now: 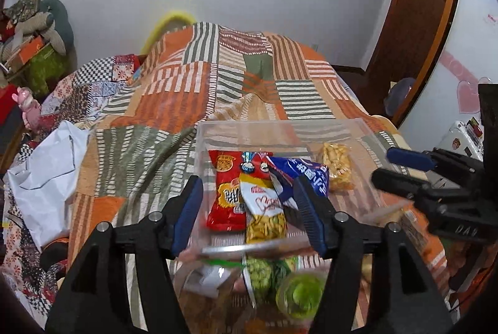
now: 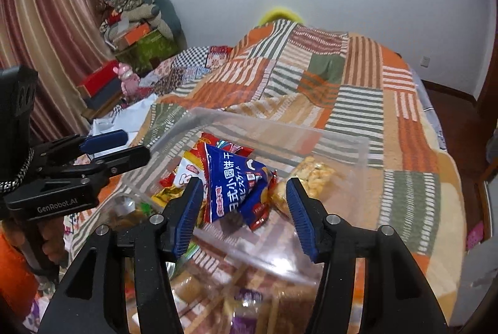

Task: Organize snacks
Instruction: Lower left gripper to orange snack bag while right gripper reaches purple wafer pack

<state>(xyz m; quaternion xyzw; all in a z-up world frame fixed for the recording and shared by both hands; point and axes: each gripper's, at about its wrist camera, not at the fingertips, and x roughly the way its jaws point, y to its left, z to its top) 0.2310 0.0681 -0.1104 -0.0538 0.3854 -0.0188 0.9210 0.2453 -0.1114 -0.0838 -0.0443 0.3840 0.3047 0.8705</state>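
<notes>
Your clear bin (image 1: 218, 131) on the quilt (image 1: 236, 72) holds red packet (image 1: 225, 194) at 9 o'clock, blue packet (image 2: 232, 181) center, peanut bag (image 1: 337, 166) at 2. Left gripper (image 1: 249, 209) and right gripper (image 2: 241, 209) both parted, gripping nothing.

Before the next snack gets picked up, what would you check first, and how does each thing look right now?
1. Left hand-held gripper empty: ok, jaws apart, nothing pinched.
2. Right hand-held gripper empty: ok, jaws apart above the blue packet, not pressing it.
3. Clear bin upright on the quilt: ok.
4. Room left in the bin: ok, bare floor shows beside the red packet and the yellow snack bag.
5. More snacks waiting: ok, green packets lie in front of the bin.
6. Exactly which snack comes next: cannot tell.
</notes>
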